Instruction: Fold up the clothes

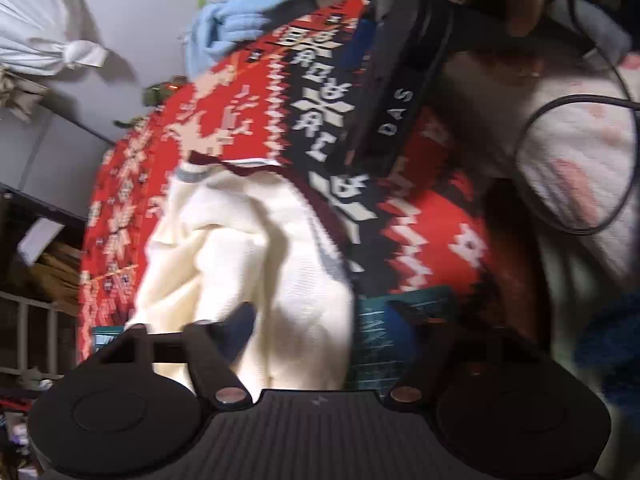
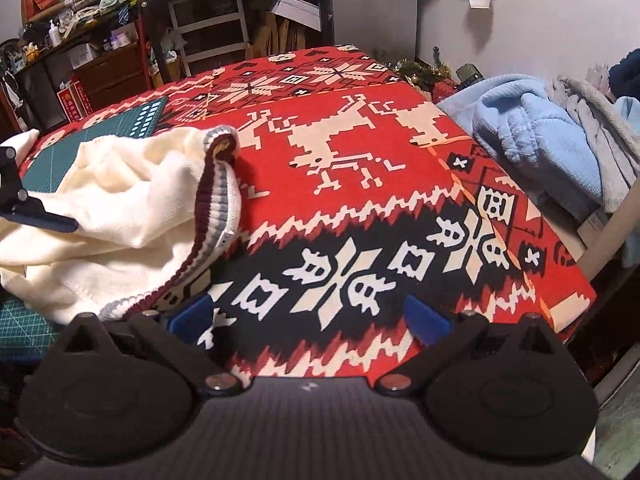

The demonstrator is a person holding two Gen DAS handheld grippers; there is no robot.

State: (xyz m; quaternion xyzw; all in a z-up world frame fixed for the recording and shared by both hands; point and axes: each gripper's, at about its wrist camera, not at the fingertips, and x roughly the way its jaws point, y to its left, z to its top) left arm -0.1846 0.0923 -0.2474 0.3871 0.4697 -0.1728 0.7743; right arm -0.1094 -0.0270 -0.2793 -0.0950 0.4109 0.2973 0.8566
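Beside the green cutting mat (image 2: 140, 122), the cream sweater (image 2: 120, 208) lies bunched under your left claw (image 1: 320, 316), its pads apart around the knit, while your right claw (image 2: 308, 316) hangs released just beside its striped hem (image 2: 216, 184).

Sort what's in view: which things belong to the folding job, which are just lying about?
Job:
- cream sweater, bunched on the table
- left gripper, sweater between its fingers
- right gripper, open over the cloth
- red patterned tablecloth, the work surface

Lying about:
- green cutting mat
- light blue fleece pile, possibly next to fold
- cluttered shelves
- tinsel
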